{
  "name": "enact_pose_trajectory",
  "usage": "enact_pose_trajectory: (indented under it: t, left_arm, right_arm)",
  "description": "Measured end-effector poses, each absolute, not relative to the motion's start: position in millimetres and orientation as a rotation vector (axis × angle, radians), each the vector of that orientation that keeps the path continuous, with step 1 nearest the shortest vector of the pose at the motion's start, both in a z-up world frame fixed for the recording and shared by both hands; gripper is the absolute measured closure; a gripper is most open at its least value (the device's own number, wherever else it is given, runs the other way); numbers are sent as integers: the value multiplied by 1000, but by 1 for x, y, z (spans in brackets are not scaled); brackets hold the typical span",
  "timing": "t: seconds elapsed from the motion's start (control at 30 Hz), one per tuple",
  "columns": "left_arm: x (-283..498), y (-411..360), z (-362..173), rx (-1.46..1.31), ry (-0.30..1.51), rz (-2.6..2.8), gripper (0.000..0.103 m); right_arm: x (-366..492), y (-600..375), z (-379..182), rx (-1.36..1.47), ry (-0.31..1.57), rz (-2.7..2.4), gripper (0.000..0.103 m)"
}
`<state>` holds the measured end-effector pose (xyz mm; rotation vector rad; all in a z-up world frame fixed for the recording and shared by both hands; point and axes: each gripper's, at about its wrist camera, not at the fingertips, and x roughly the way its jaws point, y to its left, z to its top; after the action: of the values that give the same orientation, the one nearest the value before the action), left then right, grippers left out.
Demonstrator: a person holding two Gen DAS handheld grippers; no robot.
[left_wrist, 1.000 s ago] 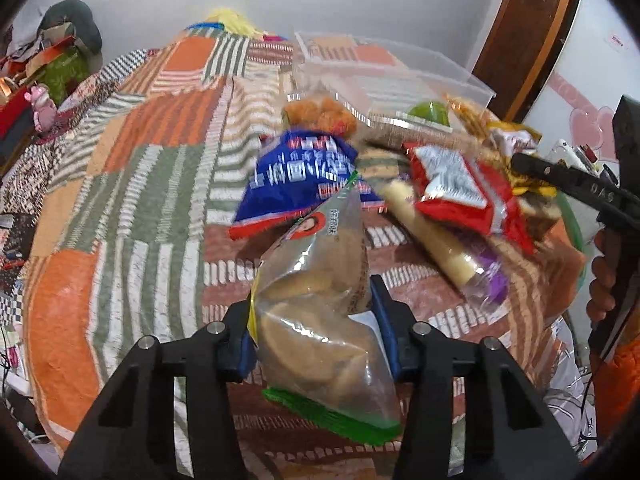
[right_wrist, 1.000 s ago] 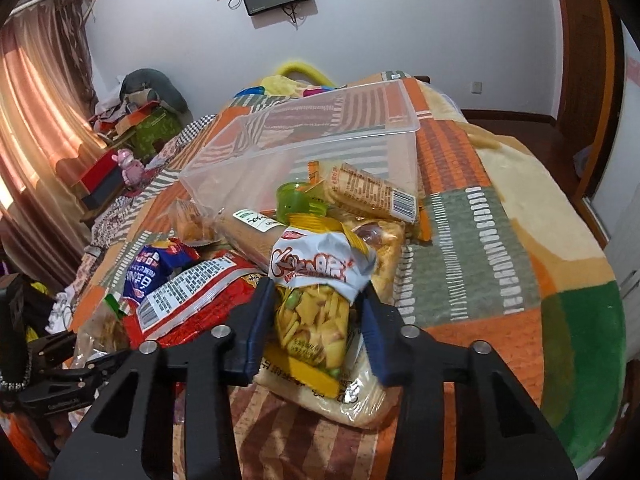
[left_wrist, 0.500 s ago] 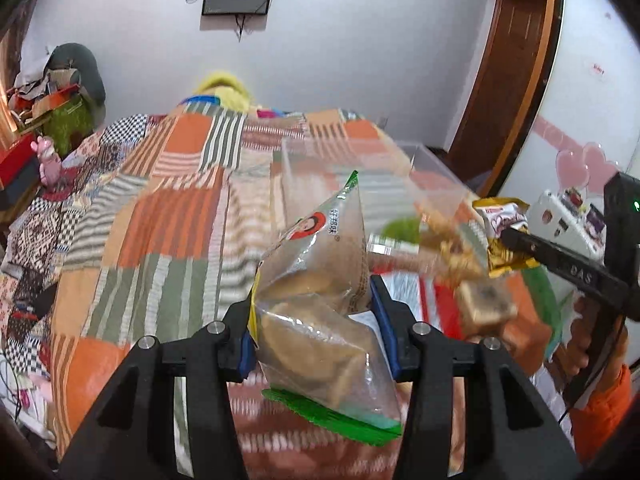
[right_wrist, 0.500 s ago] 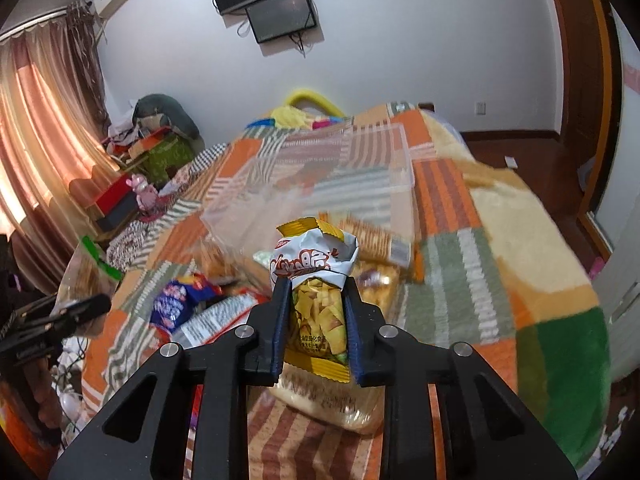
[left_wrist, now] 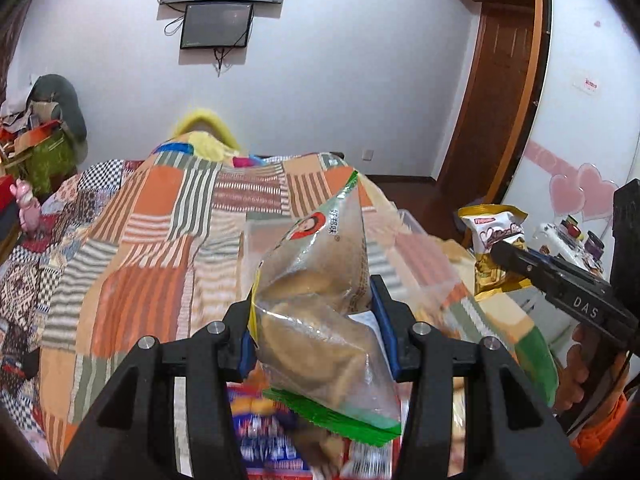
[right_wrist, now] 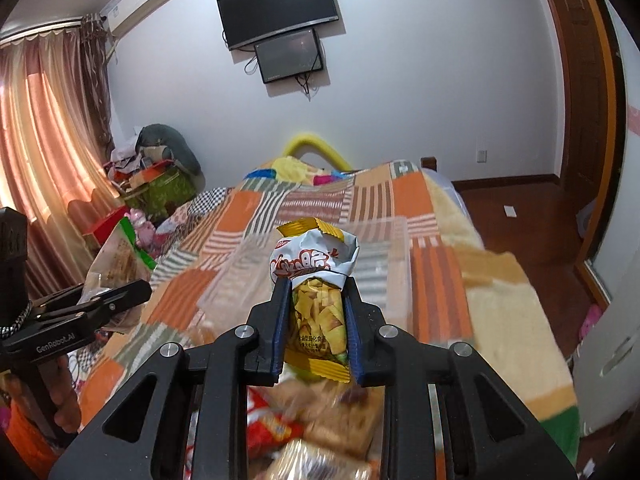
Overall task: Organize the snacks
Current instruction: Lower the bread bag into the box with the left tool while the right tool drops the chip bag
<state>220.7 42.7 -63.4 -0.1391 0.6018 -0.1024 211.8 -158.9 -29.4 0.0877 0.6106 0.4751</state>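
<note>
Clear plastic bread bag (left_wrist: 320, 320) with green trim clamped between pads of left gripper (left_wrist: 314, 332), held up off bed, above blurred snack pile (left_wrist: 272, 436). Yellow chip packet (right_wrist: 314, 300) with white crumpled top pinched tight in right gripper (right_wrist: 316, 332), also lifted, over near snack heap (right_wrist: 320, 420). Transparent storage bin (right_wrist: 360, 264) sits beyond both, on patchwork blanket (right_wrist: 256, 216). Two dark screens (right_wrist: 280, 28) on far wall. Curtain (right_wrist: 44, 128) at left in right wrist view.
</note>
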Motion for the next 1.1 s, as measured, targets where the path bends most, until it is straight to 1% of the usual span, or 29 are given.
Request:
enact_pose_trajectory:
  t: [0.23, 0.47, 0.63, 0.8, 0.9, 0.93, 0.97, 1.0, 1.03, 1.1]
  left_arm:
    - [274, 48, -70, -149, 644, -88, 55]
    - [322, 38, -98, -77, 746, -61, 55]
    - [341, 34, -120, -76, 826, -63, 55]
    - [345, 32, -132, -80, 869, -69, 54]
    - [340, 31, -130, -79, 859, -84, 46]
    - [339, 32, -128, -82, 851, -83, 42]
    - [334, 33, -124, -89, 837, -83, 40]
    - [332, 35, -120, -95, 826, -81, 37]
    - [328, 37, -116, -101, 816, -80, 37]
    - [318, 41, -105, -108, 794, -78, 36]
  right_arm:
    - [242, -152, -36, 59, 624, 461, 80]
    - [276, -139, -64, 11, 728, 451, 80]
    - [284, -132, -83, -38, 801, 454, 80]
    - [286, -132, -86, -56, 839, 473, 80]
    - [284, -133, -81, -62, 834, 477, 80]
    - [285, -133, -79, -63, 830, 478, 79]
    - [283, -134, -76, -59, 824, 480, 77]
    - [281, -135, -73, -54, 817, 484, 73]
    - [279, -136, -70, -48, 807, 485, 68]
    - [272, -138, -62, -46, 779, 481, 61]
